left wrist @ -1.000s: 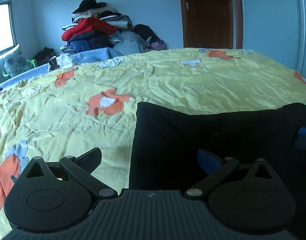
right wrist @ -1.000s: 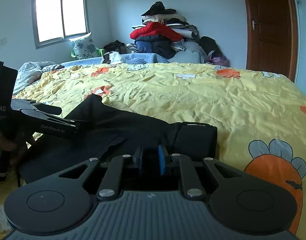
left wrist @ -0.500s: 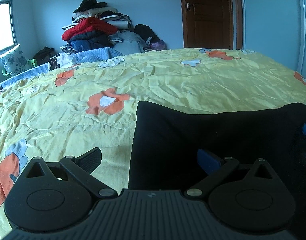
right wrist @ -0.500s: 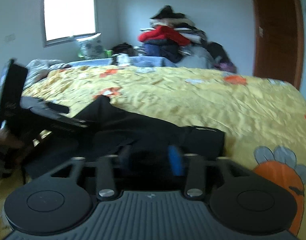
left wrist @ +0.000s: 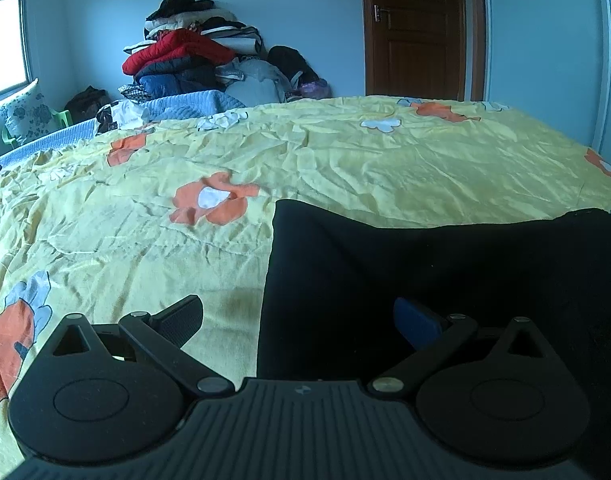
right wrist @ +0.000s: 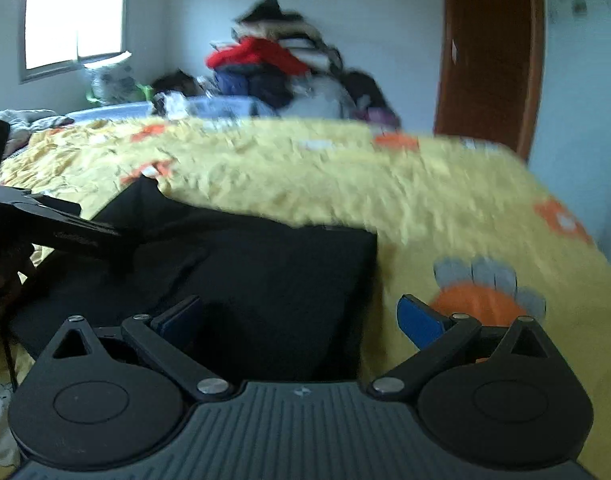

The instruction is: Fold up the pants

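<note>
- The left claw (left wrist: 299,316) is hanging spread wide over the near left edge of the black pants (left wrist: 425,264), gripping nothing.
- The pants are lying folded on the yellow bedspread (left wrist: 345,152), long axis running left to right.
- The right claw (right wrist: 301,316) has just been opening, released over the right end; dragging it away could be pulling the fold loose.

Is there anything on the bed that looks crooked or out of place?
Nothing stands out. The black pants lie folded flat on the yellow sheet, which is only wrinkled. Clothes pile behind the bed is untidy.
</note>
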`<action>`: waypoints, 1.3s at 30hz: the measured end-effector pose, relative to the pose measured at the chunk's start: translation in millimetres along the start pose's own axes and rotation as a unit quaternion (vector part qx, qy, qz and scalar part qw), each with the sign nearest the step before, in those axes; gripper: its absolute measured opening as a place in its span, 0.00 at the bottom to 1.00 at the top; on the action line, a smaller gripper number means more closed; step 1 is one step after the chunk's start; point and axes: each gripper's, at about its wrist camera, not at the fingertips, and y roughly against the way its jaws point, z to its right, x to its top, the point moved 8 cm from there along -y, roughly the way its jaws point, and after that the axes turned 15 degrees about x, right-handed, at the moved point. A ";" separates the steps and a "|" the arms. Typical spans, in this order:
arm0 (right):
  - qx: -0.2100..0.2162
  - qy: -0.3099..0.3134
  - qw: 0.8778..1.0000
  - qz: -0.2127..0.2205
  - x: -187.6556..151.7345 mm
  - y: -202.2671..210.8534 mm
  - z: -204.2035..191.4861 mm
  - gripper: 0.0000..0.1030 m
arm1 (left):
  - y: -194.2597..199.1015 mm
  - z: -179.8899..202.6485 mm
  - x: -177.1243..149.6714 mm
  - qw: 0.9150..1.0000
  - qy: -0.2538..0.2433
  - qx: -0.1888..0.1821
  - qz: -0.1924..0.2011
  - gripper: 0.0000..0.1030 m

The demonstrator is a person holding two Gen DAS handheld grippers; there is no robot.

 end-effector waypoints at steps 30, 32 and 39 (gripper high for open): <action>0.325 -0.230 0.917 -0.036 15.9 -21.8 48.2 1.00 | -6.1 -27.2 -11.9 0.901 0.150 -0.382 -0.145 0.99; 0.323 -0.233 0.917 -0.034 20.8 -30.6 48.8 0.87 | -7.6 -21.8 -10.2 0.901 0.159 -0.380 -0.138 0.99; 0.281 -0.242 0.928 -0.030 12.9 -42.2 47.1 0.30 | 3.5 -20.9 -15.3 0.950 0.087 -0.285 -0.093 0.32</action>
